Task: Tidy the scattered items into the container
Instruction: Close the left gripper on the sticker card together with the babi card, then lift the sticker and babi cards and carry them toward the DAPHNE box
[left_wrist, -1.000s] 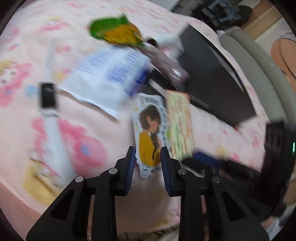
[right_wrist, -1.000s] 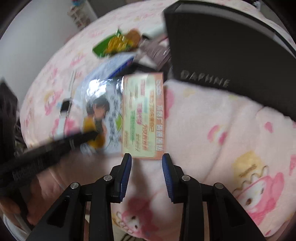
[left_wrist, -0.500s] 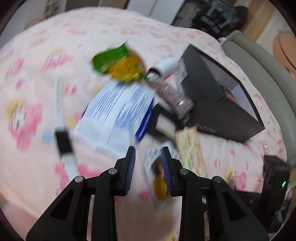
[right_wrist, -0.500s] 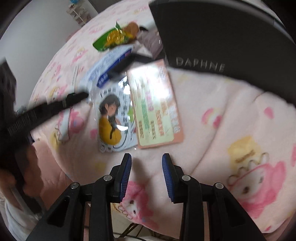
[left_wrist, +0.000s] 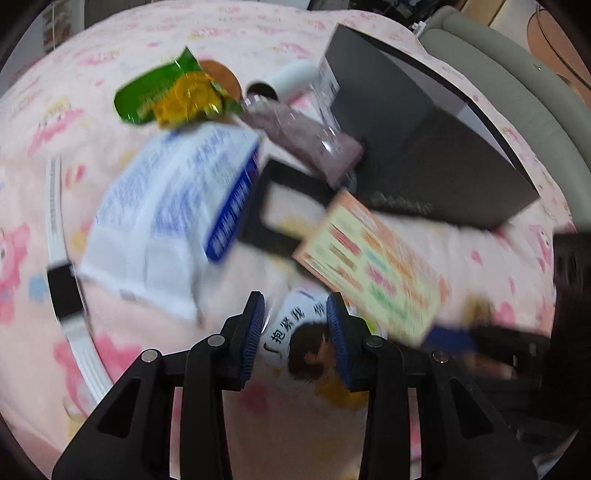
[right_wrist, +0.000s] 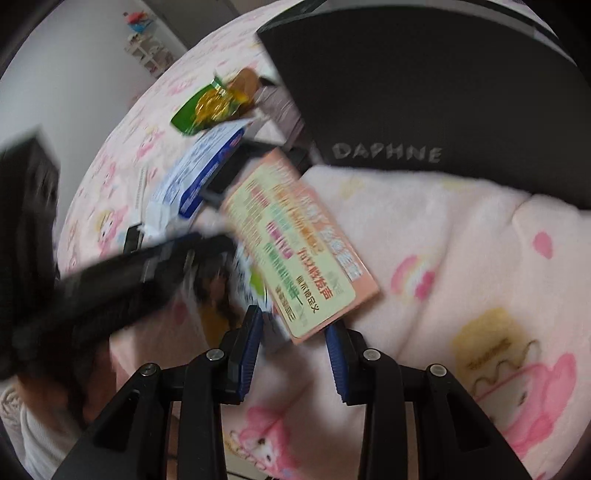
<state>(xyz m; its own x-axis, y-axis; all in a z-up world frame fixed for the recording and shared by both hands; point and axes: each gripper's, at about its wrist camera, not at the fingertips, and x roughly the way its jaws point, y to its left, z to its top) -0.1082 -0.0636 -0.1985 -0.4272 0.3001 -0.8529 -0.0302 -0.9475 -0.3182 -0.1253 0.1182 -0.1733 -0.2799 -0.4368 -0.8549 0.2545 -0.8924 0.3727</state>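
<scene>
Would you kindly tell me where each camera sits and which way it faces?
Left wrist: on the left gripper, looking forward over the pink blanket; its open jaws straddle the cartoon girl card.
Right wrist: on the right gripper, facing the black DAPHNE box; the left gripper crosses blurred.
Shared: the pink and yellow printed card, the box.
</scene>
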